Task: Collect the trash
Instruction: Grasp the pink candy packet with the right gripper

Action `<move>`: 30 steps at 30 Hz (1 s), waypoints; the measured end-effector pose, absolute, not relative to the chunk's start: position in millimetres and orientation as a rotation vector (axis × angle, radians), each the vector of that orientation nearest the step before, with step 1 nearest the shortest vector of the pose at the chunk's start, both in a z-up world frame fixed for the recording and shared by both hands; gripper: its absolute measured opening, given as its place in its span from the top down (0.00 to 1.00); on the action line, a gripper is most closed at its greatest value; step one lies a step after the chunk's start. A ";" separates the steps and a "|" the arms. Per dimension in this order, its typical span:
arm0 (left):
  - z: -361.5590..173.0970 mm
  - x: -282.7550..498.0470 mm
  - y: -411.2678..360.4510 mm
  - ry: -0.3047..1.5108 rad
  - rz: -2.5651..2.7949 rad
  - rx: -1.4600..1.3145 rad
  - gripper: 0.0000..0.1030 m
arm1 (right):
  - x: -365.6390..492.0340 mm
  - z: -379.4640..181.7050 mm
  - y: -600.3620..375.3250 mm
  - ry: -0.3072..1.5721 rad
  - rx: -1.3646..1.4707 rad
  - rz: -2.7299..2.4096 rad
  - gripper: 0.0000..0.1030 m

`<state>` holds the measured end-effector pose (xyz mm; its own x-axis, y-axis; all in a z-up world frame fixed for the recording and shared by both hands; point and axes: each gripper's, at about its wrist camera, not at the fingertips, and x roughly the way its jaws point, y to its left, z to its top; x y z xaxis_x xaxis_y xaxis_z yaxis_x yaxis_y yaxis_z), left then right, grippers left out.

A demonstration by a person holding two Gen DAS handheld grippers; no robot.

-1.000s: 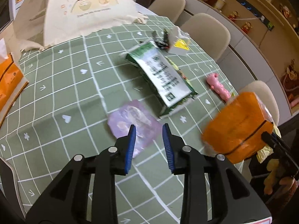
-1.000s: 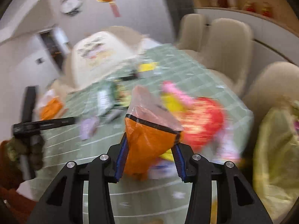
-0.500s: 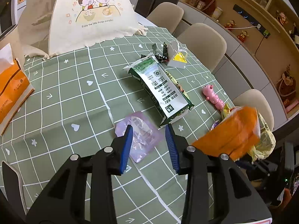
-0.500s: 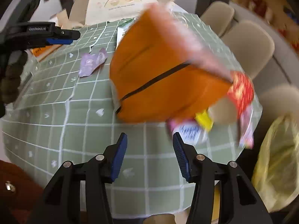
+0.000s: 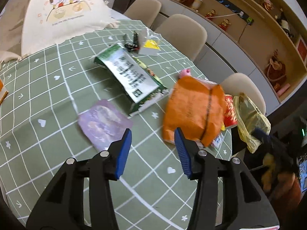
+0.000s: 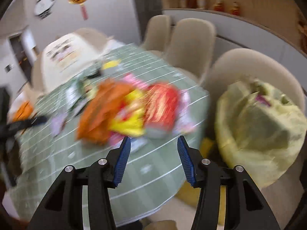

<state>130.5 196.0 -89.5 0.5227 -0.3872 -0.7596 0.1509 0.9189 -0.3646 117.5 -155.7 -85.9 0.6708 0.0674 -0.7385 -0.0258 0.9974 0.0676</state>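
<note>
- A green tablecloth with a white grid (image 5: 48,99) covers the table; at its far left end stands a cream cloth food cover printed with two cartoon children (image 5: 65,13).
- Left of centre lies a flat, pale purple plastic pouch (image 5: 104,123), just beyond the left gripper (image 5: 153,143). Its blue-padded jaws have just been opening and now stand apart over bare cloth — nothing between them.
- Behind the pouch a long green and white snack bag (image 5: 130,74) lies slantwise, its lower end close to the pouch's far corner.
- Further back sits a small heap of dark wrappers and a grey packet with a yellow triangle (image 5: 150,47).
- Right of the snack bag a crumpled orange plastic bag with a black line (image 5: 193,111) rests near the table's edge, against a red wrapper (image 5: 229,111).
- Beyond that edge hangs a yellowish translucent trash bag (image 6: 262,122) — bulging, beside a beige chair (image 6: 247,67).
- The right gripper (image 6: 153,149) has its jaws wide apart and empty, above the table's edge; its view is blurred.
</note>
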 end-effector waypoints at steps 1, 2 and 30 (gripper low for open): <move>-89.9 128.7 192.0 0.976 -0.319 -0.266 0.57 | 129.0 -90.0 -161.8 0.840 0.029 0.055 0.53; -89.9 126.9 189.7 0.983 -0.309 -0.266 0.57 | 141.8 -95.7 -166.1 0.848 -0.013 0.050 0.54; -65.2 74.0 75.4 0.969 -0.205 -0.277 0.54 | 139.4 -130.3 -183.2 0.920 0.081 0.439 0.89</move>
<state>74.0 75.4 -65.2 0.5513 -0.2934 -0.7810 0.0478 0.9457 -0.3215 139.4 -183.2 -130.3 0.5240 0.4003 -0.7517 -0.3321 0.9088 0.2525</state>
